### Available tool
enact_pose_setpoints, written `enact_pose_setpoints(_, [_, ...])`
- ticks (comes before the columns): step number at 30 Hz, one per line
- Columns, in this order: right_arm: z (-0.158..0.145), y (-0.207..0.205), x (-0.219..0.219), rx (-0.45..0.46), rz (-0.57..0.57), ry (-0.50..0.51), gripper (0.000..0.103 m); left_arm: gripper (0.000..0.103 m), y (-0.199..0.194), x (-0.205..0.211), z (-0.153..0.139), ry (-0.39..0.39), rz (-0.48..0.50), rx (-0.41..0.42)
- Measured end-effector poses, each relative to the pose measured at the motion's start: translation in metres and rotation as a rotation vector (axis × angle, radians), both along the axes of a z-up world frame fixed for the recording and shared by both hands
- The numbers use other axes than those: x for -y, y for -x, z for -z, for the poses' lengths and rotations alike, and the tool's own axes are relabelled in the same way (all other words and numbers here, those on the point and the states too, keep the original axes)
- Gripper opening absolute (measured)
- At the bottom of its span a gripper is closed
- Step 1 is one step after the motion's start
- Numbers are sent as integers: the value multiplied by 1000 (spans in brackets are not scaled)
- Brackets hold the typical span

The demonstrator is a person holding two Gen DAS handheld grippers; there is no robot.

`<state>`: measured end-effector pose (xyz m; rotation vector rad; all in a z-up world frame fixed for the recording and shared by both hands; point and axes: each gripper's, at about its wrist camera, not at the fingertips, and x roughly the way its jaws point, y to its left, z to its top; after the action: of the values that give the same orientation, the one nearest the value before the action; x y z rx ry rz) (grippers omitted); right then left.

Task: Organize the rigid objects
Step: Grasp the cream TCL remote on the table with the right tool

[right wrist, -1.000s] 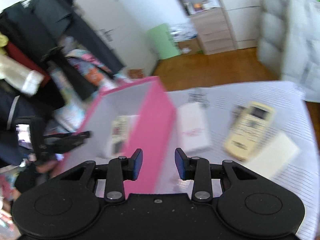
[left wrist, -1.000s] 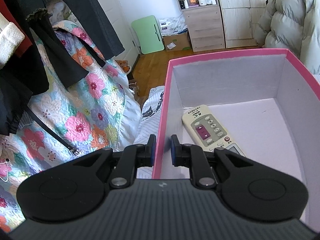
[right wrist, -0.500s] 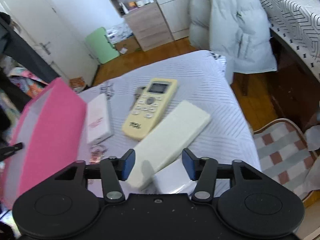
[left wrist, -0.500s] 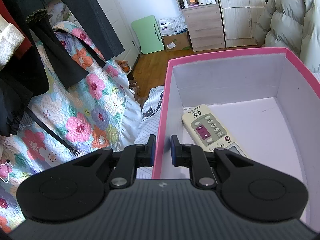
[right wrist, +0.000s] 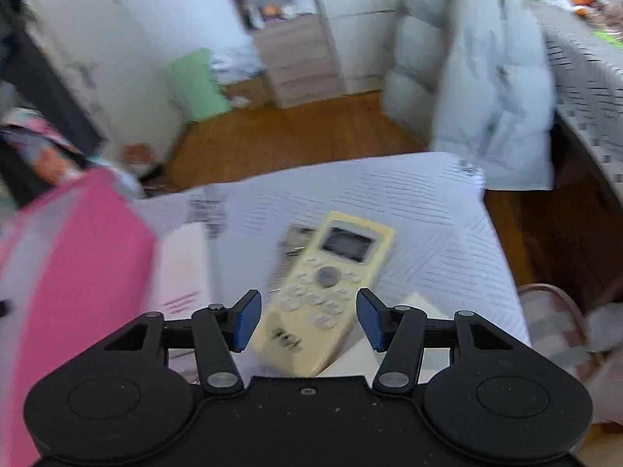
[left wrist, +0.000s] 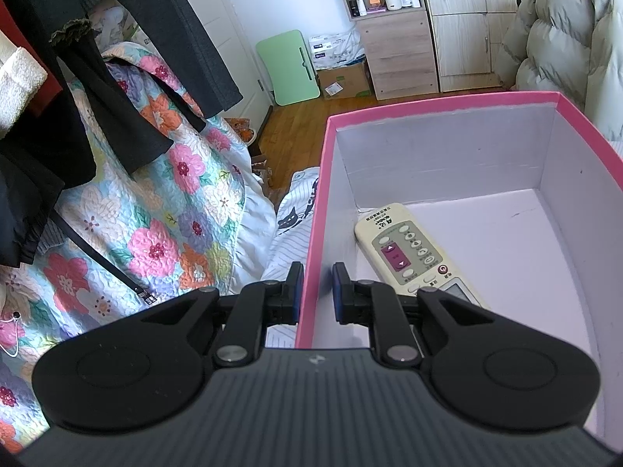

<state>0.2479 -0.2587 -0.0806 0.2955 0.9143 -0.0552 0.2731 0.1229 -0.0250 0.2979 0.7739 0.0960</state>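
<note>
1. Since a second ago, right gripper (right wrist: 307, 319) has swung from the box to a yellow remote (right wrist: 325, 292) and spread wider; its fingers straddle the remote, released.
2. Left gripper (left wrist: 314, 291) is unmoved, clenched on the pink box (left wrist: 313, 233) wall.
3. White remote (left wrist: 412, 251) lies inside at 2 o'clock of those fingers.
4. White case (right wrist: 181, 268) lies at 10 o'clock of the right fingers, beside the box.

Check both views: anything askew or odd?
Only a pile-up: the yellow remote lies tilted, overlapping a white slab and a grey item on the bedspread. The remote in the pink box looks fine.
</note>
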Motion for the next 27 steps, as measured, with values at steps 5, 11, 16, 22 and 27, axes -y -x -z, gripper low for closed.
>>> enact_pose_setpoints(5, [13,-14,-1,-10,30,-37,67,14,0,0,0,-9,2,-1])
enact_pose_setpoints(11, [18,-21,-4,-3,-4,-27,78,14,-1,2,1,-8,0,-2])
enact_pose_setpoints(16, [20,-26,-17,-14,-43,30,88,14,-1,3,1,-5,-1,-1])
enact_pose_setpoints(22, [17,-20,-31,11,-81,140,78,14,0,3,1,-7,0,-1])
enact_pose_setpoints(27, [8,-5,-38,8,-184,215,71,14,0,5,0,-6,1,-1])
